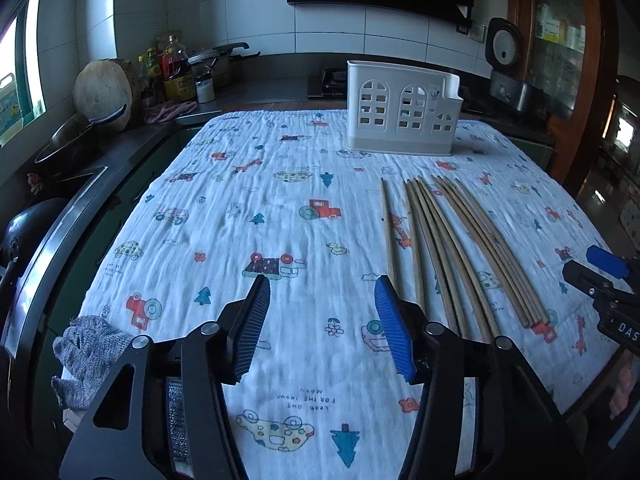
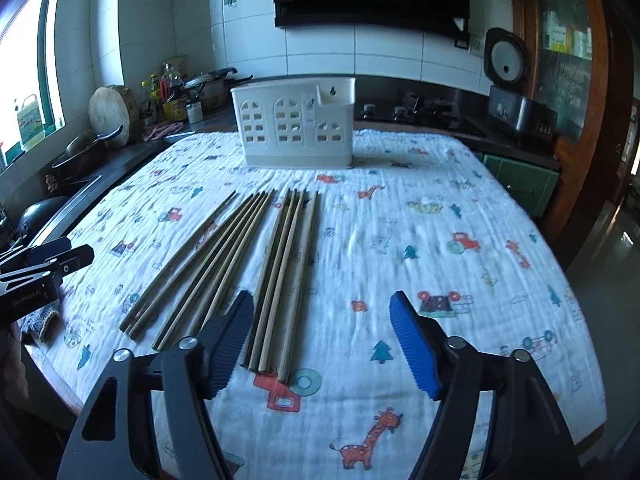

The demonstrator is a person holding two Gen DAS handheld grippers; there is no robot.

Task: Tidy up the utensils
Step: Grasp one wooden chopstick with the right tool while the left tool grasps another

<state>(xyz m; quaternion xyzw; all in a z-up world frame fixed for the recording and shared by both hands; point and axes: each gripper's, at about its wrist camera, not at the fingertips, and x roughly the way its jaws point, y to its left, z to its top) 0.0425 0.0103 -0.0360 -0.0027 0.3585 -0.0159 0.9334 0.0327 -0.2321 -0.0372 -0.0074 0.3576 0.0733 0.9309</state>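
**Both tools hover with nothing between their pads, chopsticks loose on the cloth**

The surface (image 2: 400, 184) is covered by a white cloth (image 1: 240, 184) printed with tractors, cars, trees and giraffes. At the 12 o'clock end of it stands a white utensil holder (image 2: 294, 124) with arched window cut-outs, upright, its base on the cloth.

The wooden chopsticks (image 2: 280, 276) lie flat on the cloth between the holder and the near edge, their far tips pointing roughly toward the holder. In the right wrist view they form three loose groups: one small bundle toward 9 o'clock, a middle bundle beside it, and a straighter group of about four toward the centre. None of them touch the holder.

The right tool (image 2: 322, 340) sits low over the near edge with its jaws partly spread and nothing between them. Its left blue pad is just beside the near ends of the centre group; whether it touches them cannot be told.

The left tool (image 1: 322, 328) is also partly spread and grips nothing; only cloth shows between its pads. The chopsticks lie toward its 2 o'clock, the nearest single stick passing just behind its right pad. A grey knitted cloth (image 1: 86, 354) lies at the surface's edge near 8 o'clock of that view.

Along the far counter (image 1: 260, 88) are bottles (image 1: 176, 72), a pan (image 1: 76, 136) and a rice cooker (image 2: 508, 92).
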